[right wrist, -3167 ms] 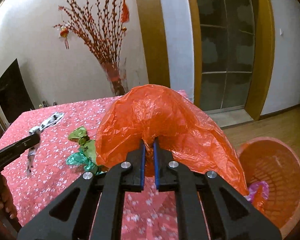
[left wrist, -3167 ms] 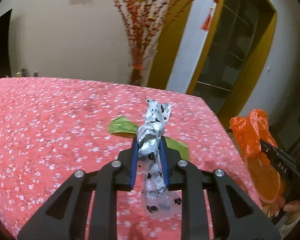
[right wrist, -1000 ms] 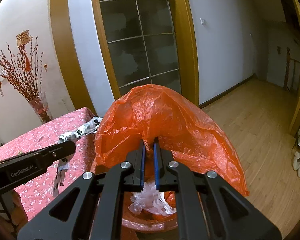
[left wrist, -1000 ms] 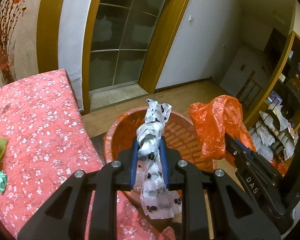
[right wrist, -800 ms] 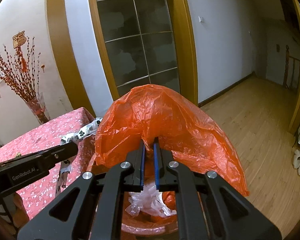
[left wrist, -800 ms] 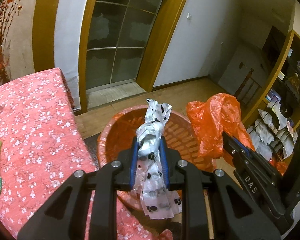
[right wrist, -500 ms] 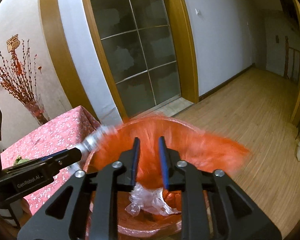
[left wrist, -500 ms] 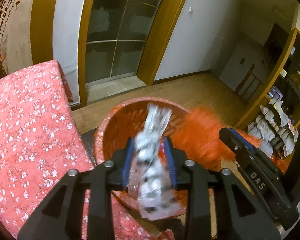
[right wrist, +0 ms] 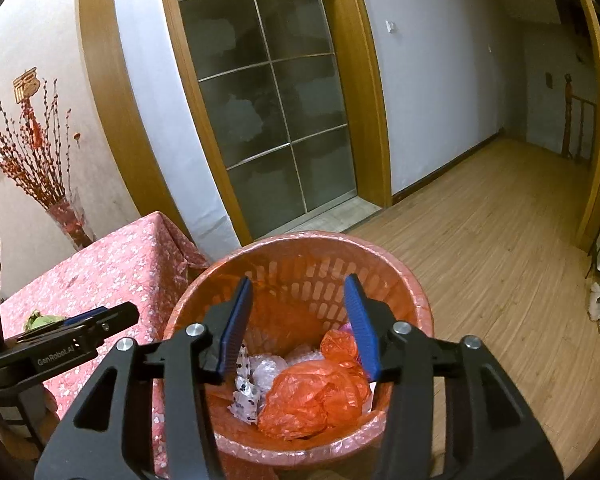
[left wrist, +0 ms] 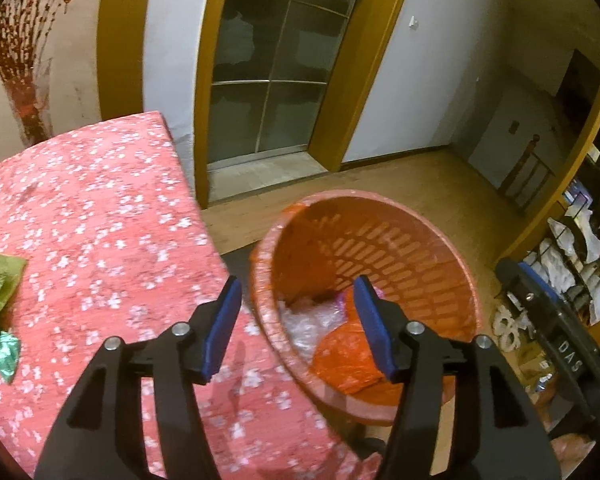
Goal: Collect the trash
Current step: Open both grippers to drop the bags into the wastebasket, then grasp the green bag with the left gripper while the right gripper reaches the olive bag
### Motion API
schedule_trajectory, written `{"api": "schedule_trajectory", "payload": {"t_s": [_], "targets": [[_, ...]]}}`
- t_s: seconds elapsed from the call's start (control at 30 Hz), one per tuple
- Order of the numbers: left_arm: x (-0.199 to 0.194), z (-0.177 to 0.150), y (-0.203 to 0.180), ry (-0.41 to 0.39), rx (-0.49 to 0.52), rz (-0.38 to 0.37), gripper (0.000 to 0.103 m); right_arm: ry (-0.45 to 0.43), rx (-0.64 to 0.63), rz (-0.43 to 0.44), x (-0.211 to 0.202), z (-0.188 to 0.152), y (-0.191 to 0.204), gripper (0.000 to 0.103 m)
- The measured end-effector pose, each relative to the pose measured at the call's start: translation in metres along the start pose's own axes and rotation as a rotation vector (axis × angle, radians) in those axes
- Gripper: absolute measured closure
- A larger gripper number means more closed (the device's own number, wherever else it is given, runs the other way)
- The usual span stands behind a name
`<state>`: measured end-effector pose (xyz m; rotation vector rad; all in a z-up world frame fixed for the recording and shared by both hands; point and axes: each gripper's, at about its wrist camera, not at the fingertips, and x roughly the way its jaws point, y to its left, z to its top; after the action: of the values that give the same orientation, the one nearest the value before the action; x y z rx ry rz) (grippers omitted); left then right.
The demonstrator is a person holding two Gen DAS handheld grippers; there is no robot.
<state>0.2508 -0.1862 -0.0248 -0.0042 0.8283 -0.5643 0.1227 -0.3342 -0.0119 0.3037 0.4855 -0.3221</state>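
- The left gripper (left wrist: 296,312) sat at the bottom centre of its frame with its blue-padded fingers spread wide and nothing between them.
- The right gripper (right wrist: 298,318) filled the lower middle of its frame, fingers likewise spread apart and empty, above the orange basket (right wrist: 416,304).
- Inside the basket, lower centre of the right view, lay the crumpled orange bag (right wrist: 312,396), and just left of it the white paw-print wrapper (right wrist: 246,398), among clear plastic (right wrist: 266,370).
- In the left view the basket (left wrist: 440,264) stood at centre right on the floor, just beside the edge of the pink floral table (left wrist: 100,208).
- Green wrappers (left wrist: 0,288) lay on the table at the left edge of the frame.
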Motion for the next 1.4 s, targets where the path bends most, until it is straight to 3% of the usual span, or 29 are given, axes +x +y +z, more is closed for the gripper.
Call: {"api": "schedule_trajectory", "payload": {"t_s": [0.33, 0.83, 1.13, 1.27, 1.4], "targets": [[-0.027, -0.017, 0.041, -0.010, -0.033, 0.091, 0.044, 0.007, -0.045, 0.018, -0.006, -0.005, 0.020, 0.055], [-0.101, -0.064, 0.187, -0.062, -0.283, 0.375, 0.044, 0.059, -0.140, 0.087, -0.002, -0.023, 0.072, 0.055], [-0.090, -0.065, 0.213, -0.020, -0.320, 0.381, 0.045, 0.083, -0.187, 0.107, -0.003, -0.032, 0.093, 0.055], [-0.076, -0.060, 0.215, -0.002, -0.316, 0.386, 0.055, 0.091, -0.202, 0.108, -0.002, -0.034, 0.099, 0.055], [-0.067, -0.058, 0.222, 0.014, -0.331, 0.380, 0.073, 0.101, -0.216, 0.115, -0.001, -0.037, 0.107, 0.055]]}}
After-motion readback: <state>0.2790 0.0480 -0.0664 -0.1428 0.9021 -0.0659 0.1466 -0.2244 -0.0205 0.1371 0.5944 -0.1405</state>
